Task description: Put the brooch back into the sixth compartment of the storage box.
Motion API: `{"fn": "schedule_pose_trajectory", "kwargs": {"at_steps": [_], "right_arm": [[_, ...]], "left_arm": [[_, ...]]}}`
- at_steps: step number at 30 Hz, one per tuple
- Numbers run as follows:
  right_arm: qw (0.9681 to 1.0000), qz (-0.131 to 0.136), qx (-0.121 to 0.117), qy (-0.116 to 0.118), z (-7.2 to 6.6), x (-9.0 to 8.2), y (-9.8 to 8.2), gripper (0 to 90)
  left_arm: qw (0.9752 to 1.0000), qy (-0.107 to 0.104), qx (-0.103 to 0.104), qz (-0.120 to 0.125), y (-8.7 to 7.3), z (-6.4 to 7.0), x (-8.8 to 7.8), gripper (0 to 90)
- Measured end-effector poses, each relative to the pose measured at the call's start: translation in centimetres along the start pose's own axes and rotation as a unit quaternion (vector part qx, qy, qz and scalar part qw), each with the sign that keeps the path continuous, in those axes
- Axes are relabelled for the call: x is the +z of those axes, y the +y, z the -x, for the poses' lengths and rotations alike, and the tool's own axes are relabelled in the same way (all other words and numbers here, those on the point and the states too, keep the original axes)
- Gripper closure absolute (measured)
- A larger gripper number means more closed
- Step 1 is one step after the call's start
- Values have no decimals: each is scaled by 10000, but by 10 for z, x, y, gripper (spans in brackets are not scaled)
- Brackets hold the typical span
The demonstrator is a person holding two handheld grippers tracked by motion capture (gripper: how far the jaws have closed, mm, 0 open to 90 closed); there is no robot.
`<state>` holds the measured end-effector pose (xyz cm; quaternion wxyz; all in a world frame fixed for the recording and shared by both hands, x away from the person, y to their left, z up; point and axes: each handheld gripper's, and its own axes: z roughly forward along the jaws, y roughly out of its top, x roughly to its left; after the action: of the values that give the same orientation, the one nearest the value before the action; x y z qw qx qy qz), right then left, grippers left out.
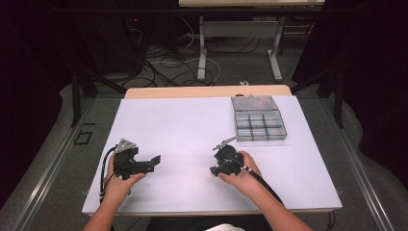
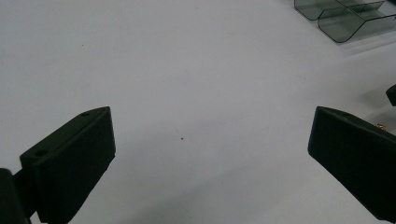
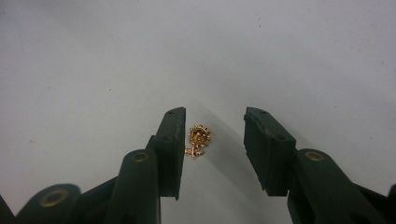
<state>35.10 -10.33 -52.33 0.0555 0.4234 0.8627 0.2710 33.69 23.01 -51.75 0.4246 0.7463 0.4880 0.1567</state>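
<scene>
A: White tabletop [image 1: 183,125] lying under dark surroundings; clear plastic compartment box [image 1: 258,118] sitting far right.

B: Small gold sunburst-shaped ornament [image 3: 199,138]?

A: Lying well nearer than that box, between the right gripper [image 3: 212,135] jaws, against one pad, the other standing clear. Left gripper [image 2: 210,140] is resting spread wide, holding nothing.

The little gear-shaped piece [image 3: 199,138] lies on the table [image 1: 183,120], between the two jaws of the right gripper [image 3: 212,140]. It sits just beside that gripper's left jaw and apart from the other jaw. The box with small compartments [image 1: 257,119] rests on the table, past the right gripper and a bit to its right. The left gripper [image 1: 151,162] is well apart on the left, with bare table between its jaws.
</scene>
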Motion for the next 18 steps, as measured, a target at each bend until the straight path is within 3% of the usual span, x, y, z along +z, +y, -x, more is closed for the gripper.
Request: {"fn": "schedule_pose_trajectory", "kwargs": {"at_steps": [3,5,6,7,9,14,15,16,17,18], "right_arm": [[9997,-90,168,122,-2,3,1,616],[9997,-150,142,154,0,5,1,630],[9994,63,201,272,0,8,1,633],[9990,-171,271,303,0,7,2,635],[9990,-237,309,236,0,7,4,639],[9988,-151,323,326,0,12,5,653],[9984,-301,376,302,-1,11,6,656],[9988,-74,339,349,0,16,5,658],[9985,-314,338,296,0,14,6,659],[9985,-294,370,272,0,15,6,661]], "left_arm": [[10000,-25,0,-35,0,0,1,11],[10000,-12,-7,-8,0,1,2,11],[10000,-17,1,-12,0,0,2,11],[10000,-22,-3,-14,0,1,2,11],[10000,-26,2,-13,0,1,2,11],[10000,-27,10,-12,0,1,2,11],[10000,-29,11,-13,0,1,2,11],[10000,-27,10,-13,0,1,2,12],[10000,-25,8,-13,0,1,2,11],[10000,-25,8,-13,0,1,2,11]]}}
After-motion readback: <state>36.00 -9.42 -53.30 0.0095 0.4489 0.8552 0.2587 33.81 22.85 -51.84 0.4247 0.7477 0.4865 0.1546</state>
